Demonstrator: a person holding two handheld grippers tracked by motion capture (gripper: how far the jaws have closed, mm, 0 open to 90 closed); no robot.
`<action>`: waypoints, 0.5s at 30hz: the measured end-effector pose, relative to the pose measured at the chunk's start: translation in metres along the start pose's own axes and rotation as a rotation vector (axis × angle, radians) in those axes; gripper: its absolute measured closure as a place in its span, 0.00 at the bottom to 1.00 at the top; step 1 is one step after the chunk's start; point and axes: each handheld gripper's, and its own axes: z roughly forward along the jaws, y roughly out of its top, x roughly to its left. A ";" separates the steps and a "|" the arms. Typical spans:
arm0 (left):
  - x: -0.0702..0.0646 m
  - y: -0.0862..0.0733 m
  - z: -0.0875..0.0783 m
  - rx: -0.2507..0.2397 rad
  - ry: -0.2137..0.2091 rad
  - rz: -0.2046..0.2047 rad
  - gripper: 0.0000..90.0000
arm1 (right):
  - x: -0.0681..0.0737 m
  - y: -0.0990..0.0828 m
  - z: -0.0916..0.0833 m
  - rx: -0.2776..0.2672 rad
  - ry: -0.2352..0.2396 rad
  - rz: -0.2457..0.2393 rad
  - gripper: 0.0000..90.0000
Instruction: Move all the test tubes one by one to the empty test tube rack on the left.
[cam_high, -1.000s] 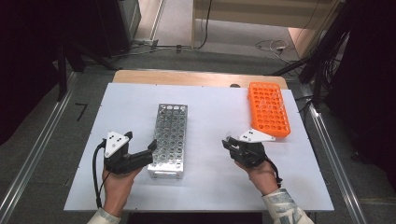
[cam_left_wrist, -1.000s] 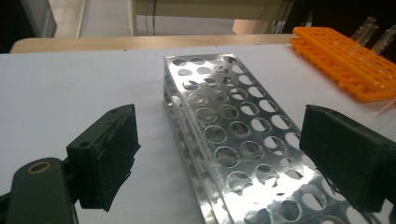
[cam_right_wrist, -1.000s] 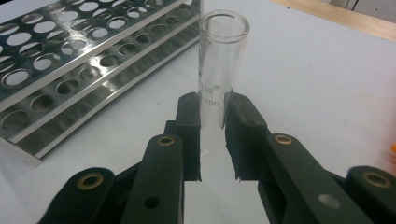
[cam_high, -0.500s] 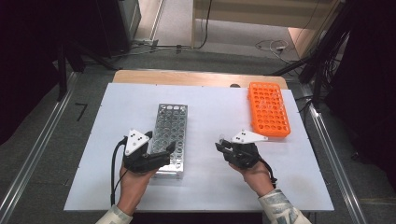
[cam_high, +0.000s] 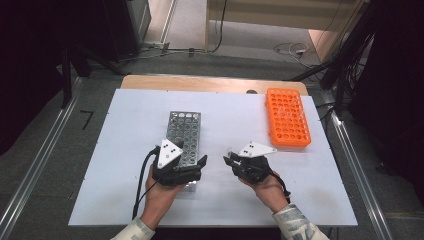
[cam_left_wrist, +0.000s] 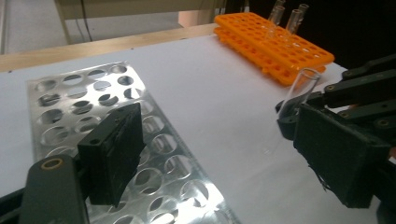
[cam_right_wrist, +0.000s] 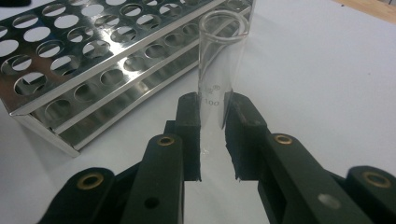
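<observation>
Your right gripper (cam_high: 231, 161) is clamped on a clear glass test tube (cam_right_wrist: 218, 79); in the right gripper view both black pads press against the tube's lower wall, just below a printed mark, and the open mouth of the tube stands clear above the jaw tips. In the high view that gripper sits on the near half of the white table surface (cam_high: 125, 150), to the right of the perforated stainless-steel test tube rack (cam_high: 183, 131) and apart from it. Your left gripper (cam_high: 199, 167) lies at the near end of that steel rack, its jaws standing wide with nothing between them; they have just been closing a little. In the left gripper view one black pad (cam_left_wrist: 113, 156) hangs over the rack's round holes, while the other pad is off the rack's right side, over bare table. The same view shows the held tube tilted, its rim pointing up and toward the orange plastic test tube rack (cam_left_wrist: 275, 42). That orange rack rests at the far right of the table, well apart from both grippers, with two clear tubes (cam_left_wrist: 286, 18) standing upright in its far end. The steel rack's visible holes are unfilled. Each hand (cam_high: 160, 197) grips its tool from the near table edge.
</observation>
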 end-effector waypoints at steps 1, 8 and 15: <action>-0.003 0.001 0.003 -0.002 -0.006 0.003 0.21 | 0.001 0.001 0.000 -0.003 0.005 0.000 0.82; -0.019 0.006 0.022 0.015 -0.090 0.037 0.35 | 0.004 0.002 -0.001 -0.003 0.017 -0.013 0.82; -0.029 0.012 0.031 0.008 -0.137 0.073 0.49 | 0.006 0.004 -0.003 -0.012 0.022 -0.015 0.82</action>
